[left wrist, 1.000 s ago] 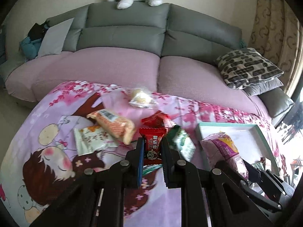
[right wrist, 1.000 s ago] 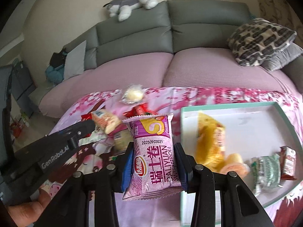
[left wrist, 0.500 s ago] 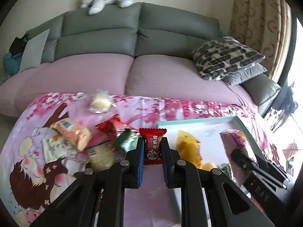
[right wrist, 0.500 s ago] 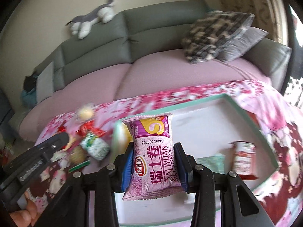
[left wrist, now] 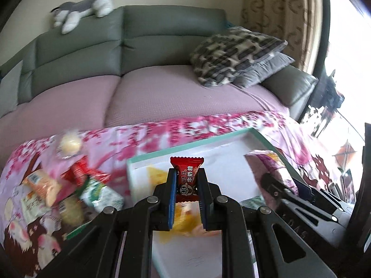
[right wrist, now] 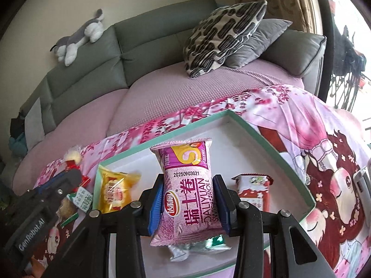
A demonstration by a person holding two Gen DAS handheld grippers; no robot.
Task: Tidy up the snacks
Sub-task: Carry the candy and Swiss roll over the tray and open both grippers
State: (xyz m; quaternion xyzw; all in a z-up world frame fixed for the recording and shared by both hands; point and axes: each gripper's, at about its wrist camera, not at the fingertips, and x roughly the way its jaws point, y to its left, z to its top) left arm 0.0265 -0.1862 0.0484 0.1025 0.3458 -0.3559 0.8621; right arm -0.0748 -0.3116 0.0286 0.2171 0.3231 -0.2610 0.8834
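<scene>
We see the white tray [right wrist: 266, 139] w/ teal rim on the pink cloth [right wrist: 324, 120]; inside: yellow pkt [right wrist: 113, 190] at 9 o'clock, red-white pkt [right wrist: 252, 190] at 3, a green-clear wrapper [right wrist: 197, 247] at 6. Over it, our right gripper [right wrist: 189, 199] is clamped on the purple roll pkt [right wrist: 187, 185], reading "DALIYUAN SWISS ROLL", "20250903G21". Left gripper [left wrist: 186, 190] pinches a red candy [left wrist: 187, 176] above the tray's near-left part. Loose snacks [left wrist: 76, 185] lie at 9 o'clock. Beyond, sofa [left wrist: 162, 46] w/ plush dog [left wrist: 85, 11].
</scene>
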